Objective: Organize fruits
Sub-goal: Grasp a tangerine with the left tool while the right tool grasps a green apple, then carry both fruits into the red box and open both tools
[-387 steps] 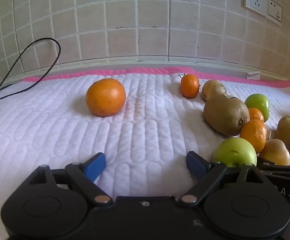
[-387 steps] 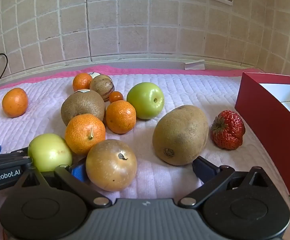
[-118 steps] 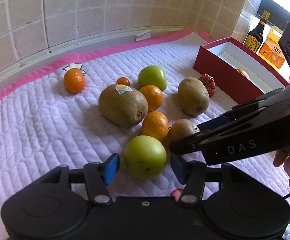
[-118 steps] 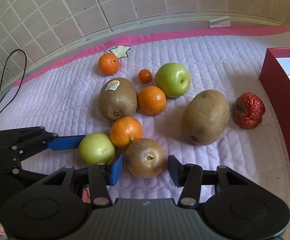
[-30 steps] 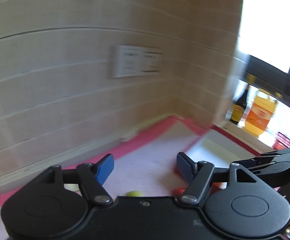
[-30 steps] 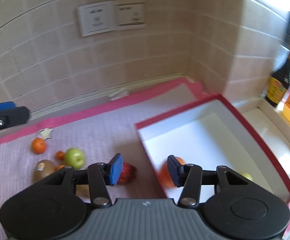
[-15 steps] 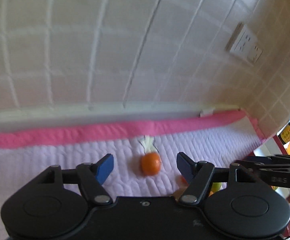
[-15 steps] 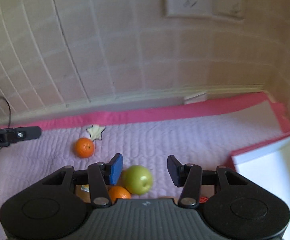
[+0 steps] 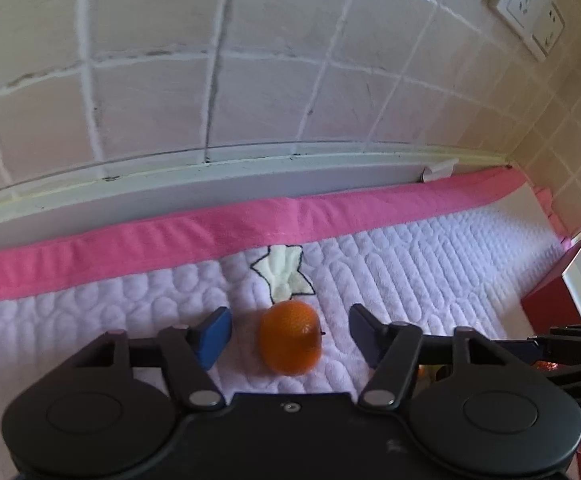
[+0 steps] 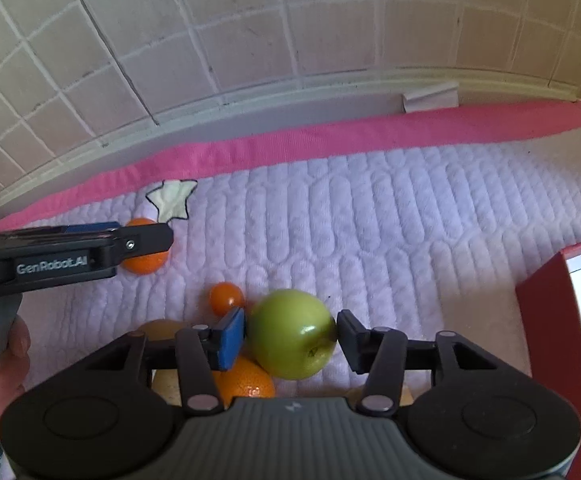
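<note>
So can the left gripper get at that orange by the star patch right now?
Probably yes. The left gripper is open with the orange lying between its fingers on the mat; nothing sits between them.

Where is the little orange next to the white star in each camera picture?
Left wrist view: the orange sits low in the middle, between the open jaws of the left gripper, untouched.
Right wrist view: the orange is at the left, partly hidden behind that gripper's black finger.
Shared landmark: the white star stitched on the mat, just beyond the orange.
</note>
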`<state>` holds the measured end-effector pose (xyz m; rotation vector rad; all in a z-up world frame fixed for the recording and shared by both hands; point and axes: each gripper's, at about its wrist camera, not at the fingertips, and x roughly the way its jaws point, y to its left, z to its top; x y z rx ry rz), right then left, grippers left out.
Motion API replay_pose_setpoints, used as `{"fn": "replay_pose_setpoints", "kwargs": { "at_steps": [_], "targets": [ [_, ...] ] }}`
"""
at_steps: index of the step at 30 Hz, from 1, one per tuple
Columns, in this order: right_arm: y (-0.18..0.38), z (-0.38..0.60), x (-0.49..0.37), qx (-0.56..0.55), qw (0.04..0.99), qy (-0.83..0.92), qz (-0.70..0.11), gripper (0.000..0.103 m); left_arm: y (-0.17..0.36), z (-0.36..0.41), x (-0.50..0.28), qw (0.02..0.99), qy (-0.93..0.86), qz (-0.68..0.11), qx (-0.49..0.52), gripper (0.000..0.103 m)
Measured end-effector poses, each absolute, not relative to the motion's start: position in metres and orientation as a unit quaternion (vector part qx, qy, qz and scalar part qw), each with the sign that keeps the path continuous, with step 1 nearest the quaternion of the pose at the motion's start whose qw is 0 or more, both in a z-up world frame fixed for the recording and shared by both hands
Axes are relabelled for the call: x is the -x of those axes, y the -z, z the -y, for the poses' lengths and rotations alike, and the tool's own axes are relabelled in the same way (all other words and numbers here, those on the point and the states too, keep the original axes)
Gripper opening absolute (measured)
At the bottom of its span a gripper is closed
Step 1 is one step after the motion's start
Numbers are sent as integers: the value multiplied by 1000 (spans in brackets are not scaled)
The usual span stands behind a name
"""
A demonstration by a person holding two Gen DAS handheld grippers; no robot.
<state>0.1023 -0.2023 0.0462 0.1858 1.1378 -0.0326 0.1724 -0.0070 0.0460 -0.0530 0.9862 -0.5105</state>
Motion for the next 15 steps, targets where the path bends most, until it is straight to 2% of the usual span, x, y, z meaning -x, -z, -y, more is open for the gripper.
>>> {"fn": "replay_pose_setpoints", "kwargs": {
  "at_steps": [1, 5, 15],
  "targets": [
    [-45, 202, -102, -88, 838, 16, -539, 53, -46, 9, -172, 850, 241, -468, 21, 67],
    [-41, 199, -102, -87, 837, 21, -540, 53, -44, 10, -173, 852, 235, -467, 10, 41],
    [-62, 196, -89, -75, 854, 25, -514, 52, -70, 10, -156, 868, 244, -433, 2, 40]
  ]
}}
